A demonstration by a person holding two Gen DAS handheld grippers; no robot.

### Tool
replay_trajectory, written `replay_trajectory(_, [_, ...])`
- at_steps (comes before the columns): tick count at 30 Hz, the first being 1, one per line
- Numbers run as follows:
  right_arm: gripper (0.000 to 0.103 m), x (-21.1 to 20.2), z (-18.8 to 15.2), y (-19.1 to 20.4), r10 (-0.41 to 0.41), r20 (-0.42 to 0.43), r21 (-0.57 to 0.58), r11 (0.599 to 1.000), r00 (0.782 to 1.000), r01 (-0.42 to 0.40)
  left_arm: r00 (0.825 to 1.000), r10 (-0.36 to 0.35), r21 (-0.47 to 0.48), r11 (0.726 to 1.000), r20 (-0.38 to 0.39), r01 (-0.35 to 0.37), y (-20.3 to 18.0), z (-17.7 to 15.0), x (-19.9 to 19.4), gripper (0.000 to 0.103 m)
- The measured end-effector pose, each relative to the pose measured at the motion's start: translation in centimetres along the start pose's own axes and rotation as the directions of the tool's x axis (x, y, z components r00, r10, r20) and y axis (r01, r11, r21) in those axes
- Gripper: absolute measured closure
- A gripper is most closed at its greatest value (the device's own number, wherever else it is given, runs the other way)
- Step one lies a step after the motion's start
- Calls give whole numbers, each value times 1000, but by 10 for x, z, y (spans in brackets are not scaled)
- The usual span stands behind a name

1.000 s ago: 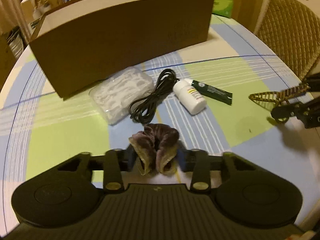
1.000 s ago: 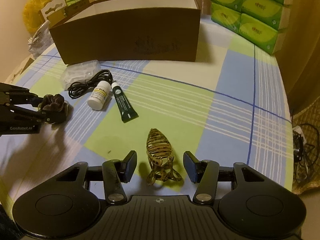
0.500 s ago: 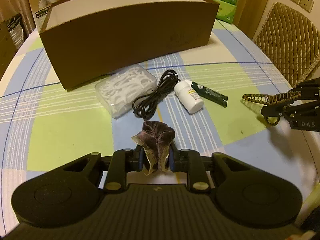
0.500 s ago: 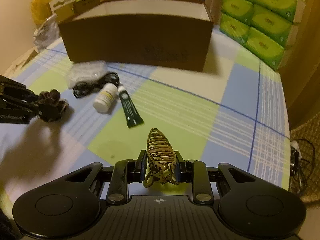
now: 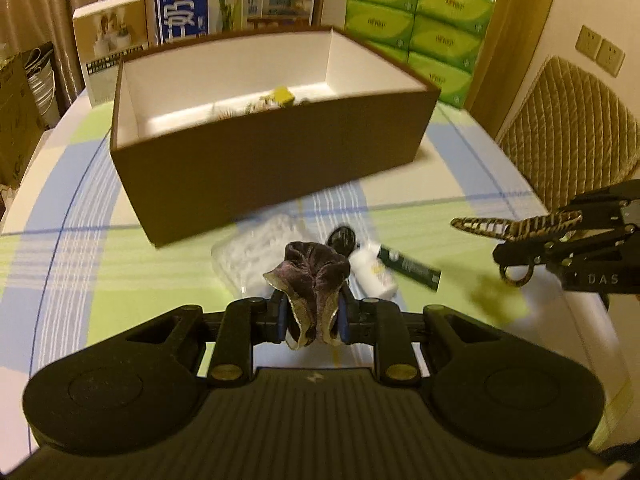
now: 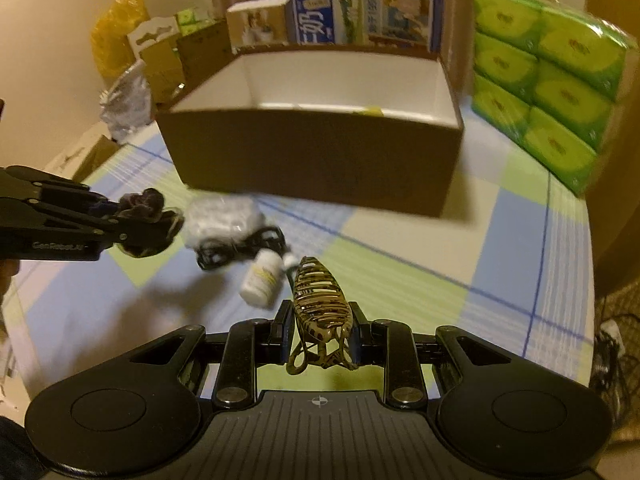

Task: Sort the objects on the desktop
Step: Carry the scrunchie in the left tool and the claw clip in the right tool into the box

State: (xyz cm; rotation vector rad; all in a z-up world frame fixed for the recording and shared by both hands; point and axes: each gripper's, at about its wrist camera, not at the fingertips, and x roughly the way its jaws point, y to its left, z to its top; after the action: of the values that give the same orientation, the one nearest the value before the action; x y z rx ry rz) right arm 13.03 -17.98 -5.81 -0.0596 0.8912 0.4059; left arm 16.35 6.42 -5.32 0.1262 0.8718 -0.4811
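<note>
My left gripper [image 5: 312,322] is shut on a dark purple velvet scrunchie [image 5: 314,280], lifted clear of the table. My right gripper [image 6: 320,326] is shut on a striped tortoiseshell hair claw [image 6: 320,296], also raised; in the left wrist view that hair claw [image 5: 516,226] hangs at the right. The scrunchie [image 6: 144,218] shows at the left of the right wrist view. An open brown box [image 5: 272,168] with a white inside stands behind, holding a few small items. On the table lie a clear floss-pick case [image 5: 256,256], a black cable [image 6: 240,246], a white pill bottle [image 6: 262,280] and a dark green tube [image 5: 410,266].
A checked blue-green cloth [image 6: 500,240] covers the round table. Green tissue packs [image 6: 548,76] are stacked at the back right, cartons [image 5: 236,4] stand behind the box, and a woven chair back [image 5: 568,132] is at the right edge. Bags and boxes [image 6: 132,64] crowd the back left.
Both grippers closed on their items, the left on the scrunchie and the right on the hair claw, then rose off the table. The box's inside has come into view.
</note>
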Motion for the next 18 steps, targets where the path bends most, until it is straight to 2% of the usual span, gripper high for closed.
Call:
replay_trajectory(5, [79,-1,36,-1,35,29,-44,998,999,-33,1000,5,13,1000,29,-5,7,24,-4,84])
replay_trajectory(10, [79,0,84,-6,69,92,-82,995,993,-61,997,17,33,999,72,-19,18,57,-8,84])
replay_trajectory(18, [79,19,151,-22,50,133,-99,994,990,-37,992,38,45,998,121,-44,42,111,-1,84])
